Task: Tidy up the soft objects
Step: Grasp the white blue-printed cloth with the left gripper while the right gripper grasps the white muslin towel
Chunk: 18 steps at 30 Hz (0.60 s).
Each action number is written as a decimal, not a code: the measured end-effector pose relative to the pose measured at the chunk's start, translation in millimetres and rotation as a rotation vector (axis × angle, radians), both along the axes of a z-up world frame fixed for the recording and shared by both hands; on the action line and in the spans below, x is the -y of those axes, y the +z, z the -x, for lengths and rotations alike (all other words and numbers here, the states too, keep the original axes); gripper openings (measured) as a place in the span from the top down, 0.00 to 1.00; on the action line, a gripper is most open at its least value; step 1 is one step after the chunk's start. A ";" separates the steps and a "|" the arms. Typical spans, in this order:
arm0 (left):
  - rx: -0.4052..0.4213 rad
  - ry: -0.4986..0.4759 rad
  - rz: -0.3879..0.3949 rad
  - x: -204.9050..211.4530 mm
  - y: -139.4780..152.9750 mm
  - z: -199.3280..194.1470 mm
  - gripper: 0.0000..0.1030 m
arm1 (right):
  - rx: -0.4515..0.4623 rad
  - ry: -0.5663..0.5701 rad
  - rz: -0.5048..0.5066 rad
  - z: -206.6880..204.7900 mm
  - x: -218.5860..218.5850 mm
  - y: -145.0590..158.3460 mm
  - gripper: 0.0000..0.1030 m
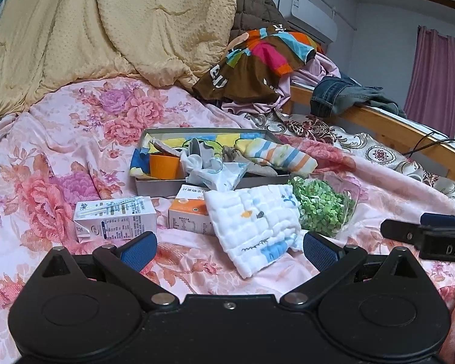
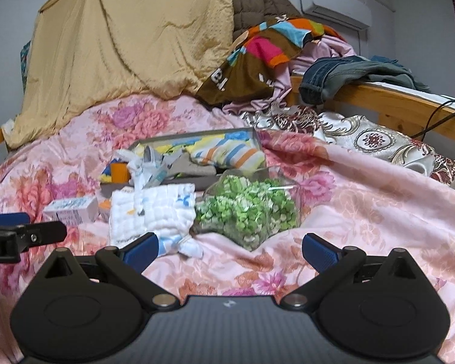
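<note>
Soft, even indoor light (edges bowed), right view blurrier.

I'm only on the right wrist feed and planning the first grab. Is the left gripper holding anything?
Observer: No. The left gripper is open and empty, its fingers spread wide, with the white muslin cloth just ahead of them.
Operator: Anything tucked behind that cloth on its left? I see only an orange sliver.
Observer: An orange-and-white carton. Its right end is under the cloth's edge, and it lies beside the white drink carton.
</note>
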<state>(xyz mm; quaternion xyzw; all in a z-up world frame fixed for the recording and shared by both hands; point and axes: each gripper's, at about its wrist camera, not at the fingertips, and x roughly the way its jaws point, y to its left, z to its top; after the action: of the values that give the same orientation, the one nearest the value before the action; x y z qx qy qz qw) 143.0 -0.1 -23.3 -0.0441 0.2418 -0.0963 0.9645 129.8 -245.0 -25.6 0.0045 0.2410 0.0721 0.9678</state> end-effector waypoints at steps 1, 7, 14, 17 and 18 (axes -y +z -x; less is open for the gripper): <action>-0.003 0.000 -0.002 0.4 -0.6 -0.5 0.01 | -0.005 0.005 0.003 -0.2 -1.2 -1.0 0.00; -0.029 0.006 -0.018 1.1 -6.2 -4.2 0.01 | -0.023 0.031 0.017 -2.7 -6.8 -5.0 0.00; -0.052 0.030 -0.018 -0.8 -6.9 -6.4 0.01 | -0.033 0.055 0.018 -4.9 -10.1 -8.1 0.00; -0.056 0.034 -0.013 -0.6 -7.3 -8.1 0.01 | -0.034 0.055 0.014 -6.5 -10.8 -9.0 0.00; -0.058 0.035 -0.013 -0.2 -7.7 -8.6 0.01 | -0.036 0.055 0.013 -7.5 -10.5 -9.3 0.00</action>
<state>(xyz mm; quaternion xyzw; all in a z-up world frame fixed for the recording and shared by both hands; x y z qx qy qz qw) 151.6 0.1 -31.0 -0.0448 0.2694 -0.0765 0.9589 137.3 -234.5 -34.9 -0.0073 0.2588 0.0970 0.9610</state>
